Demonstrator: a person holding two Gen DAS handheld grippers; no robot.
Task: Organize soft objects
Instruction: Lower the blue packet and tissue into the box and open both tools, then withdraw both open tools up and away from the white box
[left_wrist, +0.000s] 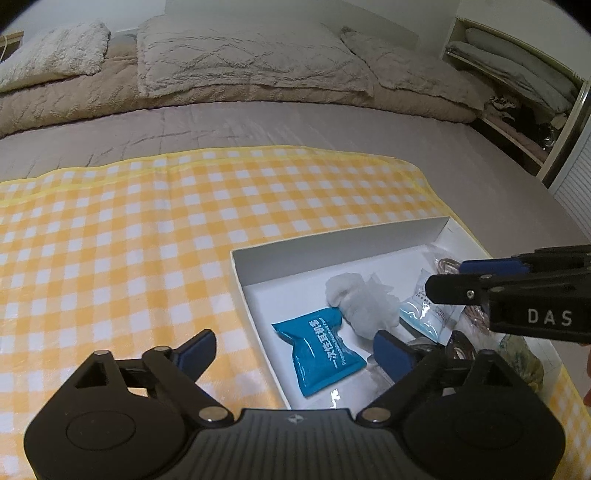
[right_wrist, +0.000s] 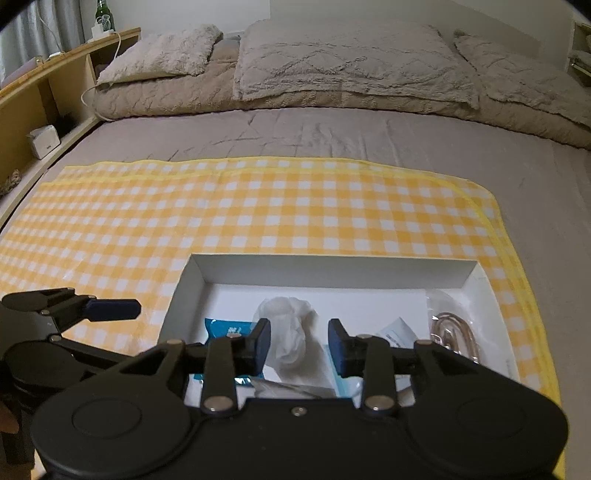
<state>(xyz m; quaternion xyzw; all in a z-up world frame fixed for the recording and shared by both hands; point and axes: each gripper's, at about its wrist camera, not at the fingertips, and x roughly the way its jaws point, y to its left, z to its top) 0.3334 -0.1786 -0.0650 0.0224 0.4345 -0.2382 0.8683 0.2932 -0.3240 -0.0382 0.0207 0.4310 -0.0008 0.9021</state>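
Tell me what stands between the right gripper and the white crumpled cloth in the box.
Nothing visible does. The white crumpled cloth lies in the white box, directly ahead of the open right gripper, with only clear air between them.

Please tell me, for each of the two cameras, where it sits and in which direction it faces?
Left wrist: sits on the left gripper, faces down and forward across the checked cloth on the bed towards the pillows; its own open fingers show, and the right gripper enters from the right.
Right wrist: sits on the right gripper, faces into the white box; its own fingers stand apart beside the white wad, not pressing it; the left gripper shows at left.
Shared: box, wad, blue packet, cloth, pillows.
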